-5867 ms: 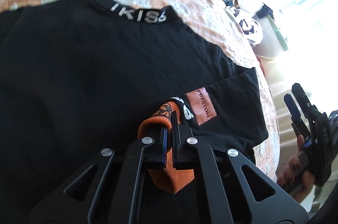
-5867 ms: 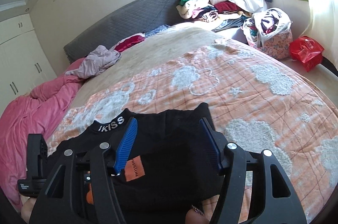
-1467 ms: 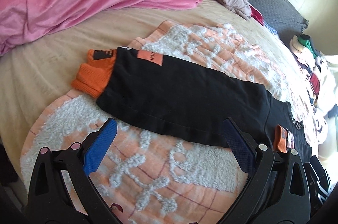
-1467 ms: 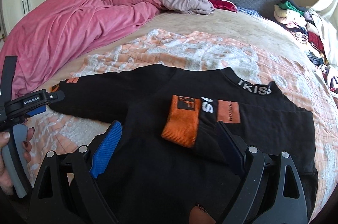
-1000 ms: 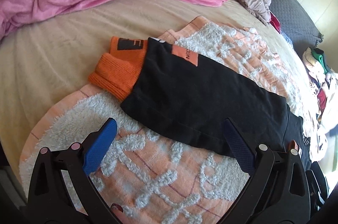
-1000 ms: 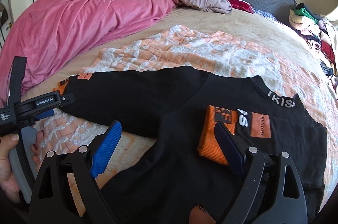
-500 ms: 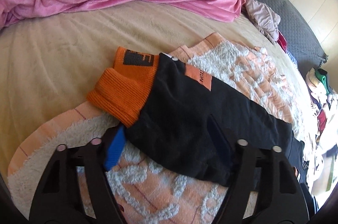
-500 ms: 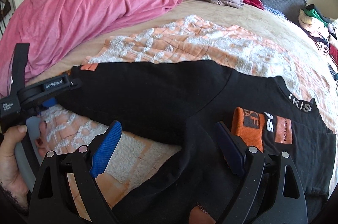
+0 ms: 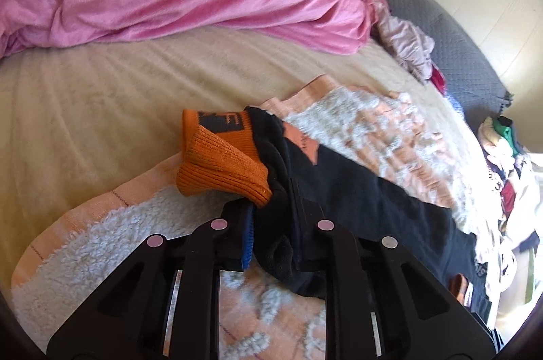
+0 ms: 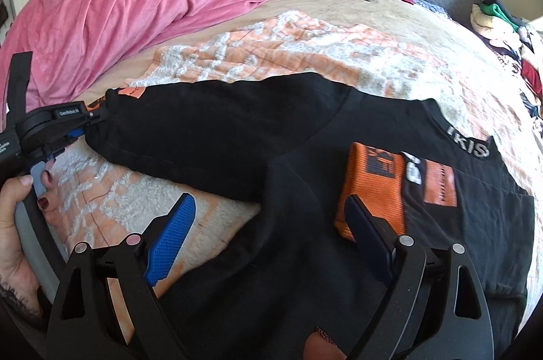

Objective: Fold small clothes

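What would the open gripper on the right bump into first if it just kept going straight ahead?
Most likely the black shirt lying under and ahead of the right gripper, near its folded orange cuff; depth is hard to judge.

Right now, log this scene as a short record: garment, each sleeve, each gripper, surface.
garment: black top, spread flat, collar to the right in the right wrist view
outstretched sleeve: stretched out, orange cuff at its end
folded sleeve: already folded across the body
left gripper: jaws just closed, pinching the outstretched sleeve by the cuff
right gripper: jaws open, over the body, holding nothing
surface: peach blanket on the bed
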